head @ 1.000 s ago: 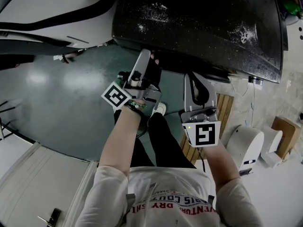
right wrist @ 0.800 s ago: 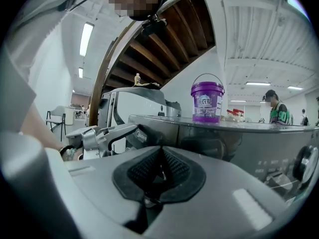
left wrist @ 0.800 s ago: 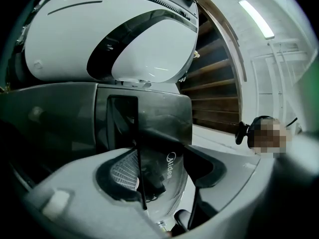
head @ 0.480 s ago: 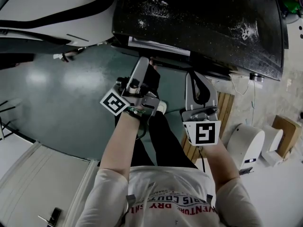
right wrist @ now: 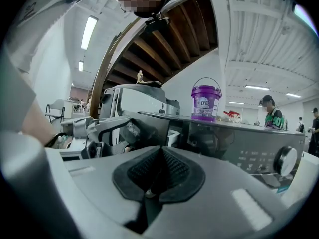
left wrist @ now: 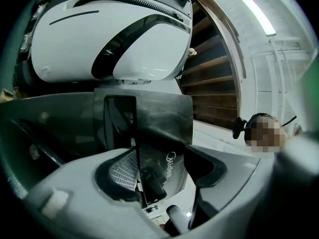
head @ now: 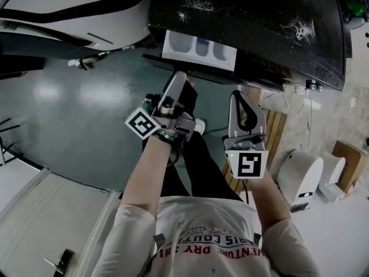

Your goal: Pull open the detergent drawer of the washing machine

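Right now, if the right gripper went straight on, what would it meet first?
Probably the washing machine's dark front panel, just right of the open detergent drawer; depth is unclear.

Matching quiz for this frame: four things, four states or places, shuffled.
1 detergent drawer
2 left gripper
3 right gripper
4 purple bucket

A jaws together, empty
B on top of the washing machine
C pulled out, compartments showing
D clamped on the detergent drawer

Pairs: 1-C, 2-D, 3-A, 4-B
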`<state>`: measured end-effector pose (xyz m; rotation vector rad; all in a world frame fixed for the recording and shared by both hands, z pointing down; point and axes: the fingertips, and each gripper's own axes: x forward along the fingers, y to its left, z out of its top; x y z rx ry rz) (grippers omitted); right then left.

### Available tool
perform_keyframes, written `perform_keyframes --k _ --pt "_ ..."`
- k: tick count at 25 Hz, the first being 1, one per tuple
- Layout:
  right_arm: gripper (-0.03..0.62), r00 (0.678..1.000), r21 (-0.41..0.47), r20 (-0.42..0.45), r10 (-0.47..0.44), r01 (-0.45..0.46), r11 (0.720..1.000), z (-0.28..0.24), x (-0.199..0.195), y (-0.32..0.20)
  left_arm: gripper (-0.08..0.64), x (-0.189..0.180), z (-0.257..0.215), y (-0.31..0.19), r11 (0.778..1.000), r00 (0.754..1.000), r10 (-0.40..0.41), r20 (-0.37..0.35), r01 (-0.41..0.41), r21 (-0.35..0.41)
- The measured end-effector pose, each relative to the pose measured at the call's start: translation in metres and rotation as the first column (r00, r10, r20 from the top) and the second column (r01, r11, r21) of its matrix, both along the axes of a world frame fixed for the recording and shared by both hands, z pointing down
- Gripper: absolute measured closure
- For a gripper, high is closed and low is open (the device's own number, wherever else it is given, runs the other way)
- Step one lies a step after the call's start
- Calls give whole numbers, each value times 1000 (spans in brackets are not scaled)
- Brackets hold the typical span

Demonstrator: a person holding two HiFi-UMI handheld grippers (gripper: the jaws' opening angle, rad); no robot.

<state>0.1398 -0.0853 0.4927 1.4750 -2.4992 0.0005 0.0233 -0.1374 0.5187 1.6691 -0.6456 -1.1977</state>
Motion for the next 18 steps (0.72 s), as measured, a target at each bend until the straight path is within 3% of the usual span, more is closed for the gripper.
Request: perform_keyframes --k 9,18 --pt "601 1000 -15 -3 -18 18 1000 6 -13 36 281 -4 3 35 1000 1000 1 -3 -1 17" --pt "601 999 -29 15 29 -28 999 14 -24 68 281 -8 1 60 1000 1000 -2 -3 2 19"
